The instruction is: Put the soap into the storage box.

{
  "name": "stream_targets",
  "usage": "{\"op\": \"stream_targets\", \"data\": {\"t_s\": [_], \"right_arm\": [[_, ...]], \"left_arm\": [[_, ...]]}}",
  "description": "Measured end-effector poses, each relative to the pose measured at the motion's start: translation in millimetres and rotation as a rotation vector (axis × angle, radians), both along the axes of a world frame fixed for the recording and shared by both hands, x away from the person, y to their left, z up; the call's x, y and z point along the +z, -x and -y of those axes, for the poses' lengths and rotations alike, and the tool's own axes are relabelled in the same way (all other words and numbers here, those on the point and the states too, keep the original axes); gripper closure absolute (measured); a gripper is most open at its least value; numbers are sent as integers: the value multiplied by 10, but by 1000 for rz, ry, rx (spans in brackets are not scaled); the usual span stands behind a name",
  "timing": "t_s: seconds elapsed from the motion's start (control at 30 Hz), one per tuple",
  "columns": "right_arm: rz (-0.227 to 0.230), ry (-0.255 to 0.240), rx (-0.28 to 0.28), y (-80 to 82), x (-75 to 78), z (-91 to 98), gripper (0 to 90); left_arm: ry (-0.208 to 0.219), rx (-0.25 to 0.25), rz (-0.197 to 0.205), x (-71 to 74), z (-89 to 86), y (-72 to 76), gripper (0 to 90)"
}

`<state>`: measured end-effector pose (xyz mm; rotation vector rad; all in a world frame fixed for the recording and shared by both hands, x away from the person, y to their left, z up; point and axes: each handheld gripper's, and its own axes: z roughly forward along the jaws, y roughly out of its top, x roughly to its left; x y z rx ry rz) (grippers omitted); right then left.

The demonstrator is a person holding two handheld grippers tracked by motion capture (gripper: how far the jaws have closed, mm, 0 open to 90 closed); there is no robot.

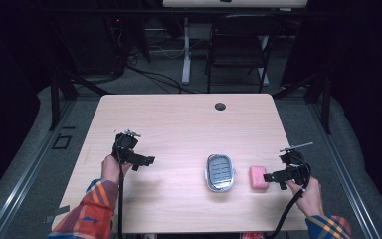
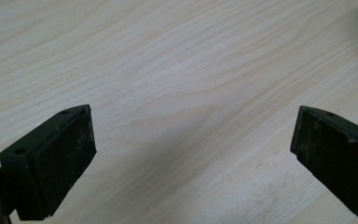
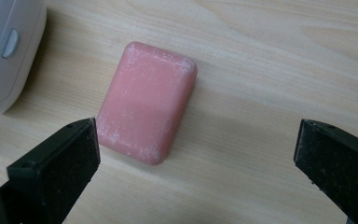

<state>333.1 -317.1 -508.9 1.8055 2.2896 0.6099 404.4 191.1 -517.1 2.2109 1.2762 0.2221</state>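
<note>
My right tongs gape wide just right of the pink rectangular soap bar — off-centre, a jaw could shove it; left tongs are also spread, empty.

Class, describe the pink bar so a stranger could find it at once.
Start at the pale wooden table, near its front right. Beside the grey oval soap dish, on the dish's right, lies the pink rectangular soap bar, the table's sole pink thing.

Orange, blue and yellow plaid flannel sleeves cover both forearms. Each hand grips black plastic tongs trailing black cable.
</note>
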Motion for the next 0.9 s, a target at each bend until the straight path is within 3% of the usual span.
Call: {"op": "stream_targets", "data": {"t_s": [0.5,0.9], "right_arm": [[30,-36,-8,-14,66,-165,0],[28,-14,-19,-95,67,-394,0]], "left_arm": [[-5,-2,4,4,25,4,0],[-8,2,7,5,20,4,0]]}}
